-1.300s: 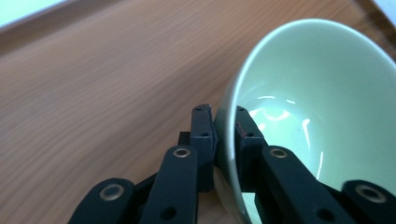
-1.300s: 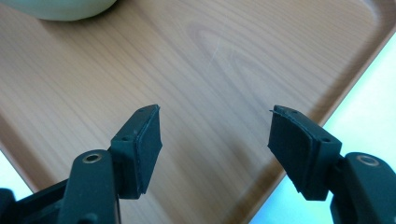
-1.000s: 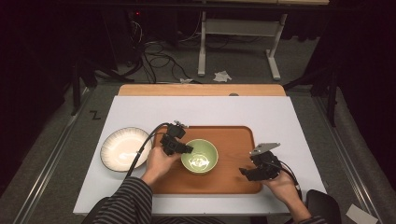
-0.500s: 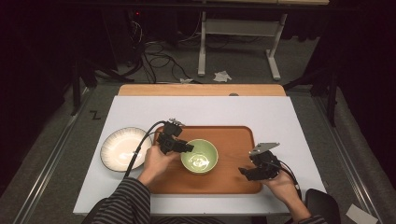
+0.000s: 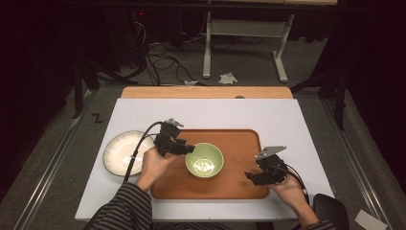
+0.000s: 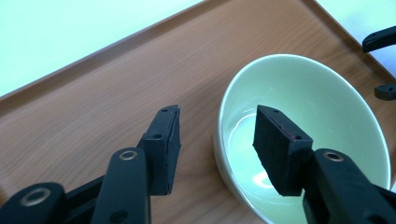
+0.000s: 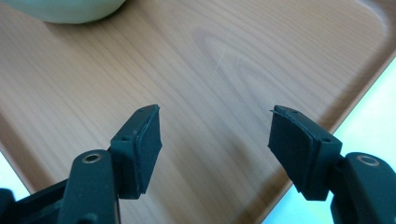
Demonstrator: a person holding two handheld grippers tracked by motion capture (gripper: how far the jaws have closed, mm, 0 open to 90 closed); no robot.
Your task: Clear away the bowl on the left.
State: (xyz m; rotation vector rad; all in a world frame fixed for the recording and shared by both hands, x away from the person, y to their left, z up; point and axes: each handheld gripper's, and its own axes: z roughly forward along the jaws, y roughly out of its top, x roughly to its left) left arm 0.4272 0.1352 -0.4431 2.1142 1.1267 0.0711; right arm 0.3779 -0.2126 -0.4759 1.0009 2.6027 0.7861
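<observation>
On wooden tray (image 5: 239, 143), pale green bowl (image 5: 204, 160) straddled at near rim by left gripper (image 6: 217, 135), jaws wide, not yet closed.

Over tray's right part, right gripper (image 7: 215, 135) hovering with jaws wide, holding nothing, well apart from bowl; white ribbed plate (image 5: 123, 153) off tray to left on white table (image 5: 297, 124). Likely risks: thin rim grip on glossy glaze, so possible slip or tilt on lift; bowl skidding across smooth wood if only one jaw makes contact first; a knock against tray rim if carried low toward plate.
</observation>
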